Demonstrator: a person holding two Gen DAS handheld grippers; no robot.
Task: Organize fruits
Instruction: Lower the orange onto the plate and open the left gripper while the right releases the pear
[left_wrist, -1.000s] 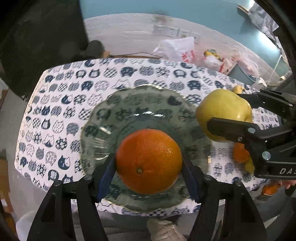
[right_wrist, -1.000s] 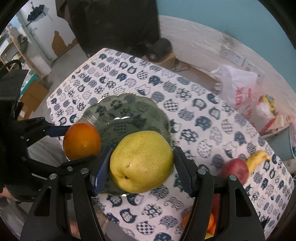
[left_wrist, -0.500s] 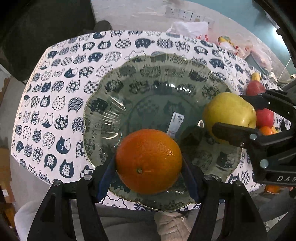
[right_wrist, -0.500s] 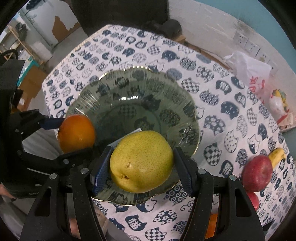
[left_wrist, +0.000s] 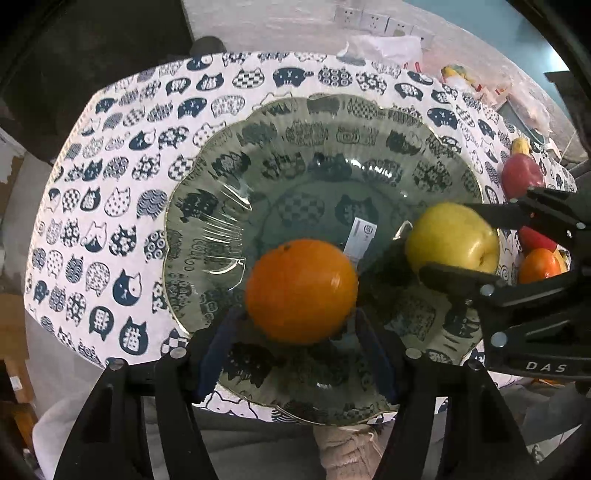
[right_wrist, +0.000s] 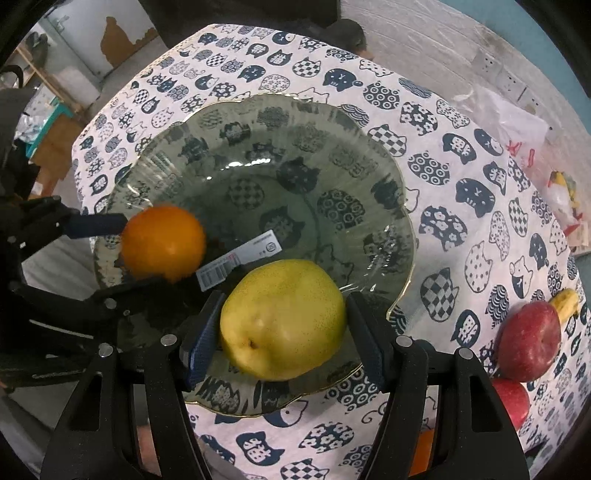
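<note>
A clear green glass plate (left_wrist: 221, 192) (right_wrist: 369, 177) with a wavy gold rim lies on the cat-print cloth. My left gripper (left_wrist: 295, 332) is open; the orange (left_wrist: 301, 290) (right_wrist: 163, 242) is blurred and sits past the blue pads, over the plate. My right gripper (right_wrist: 282, 332) has its pads spread beside the yellow pear (right_wrist: 282, 319) (left_wrist: 452, 238), which is over the plate's near right part. I cannot tell whether the pads still touch the pear.
Red apples (right_wrist: 530, 339) and a banana (right_wrist: 565, 301) lie on the cloth (right_wrist: 461, 184) to the right, with another orange (left_wrist: 539, 264) beside them. A barcode sticker (right_wrist: 236, 264) is on the plate. Bags lie on the floor beyond the table.
Both grippers came down over the plate. The left jaws opened and the orange slipped forward out of them. The right jaws widened around the pear.
</note>
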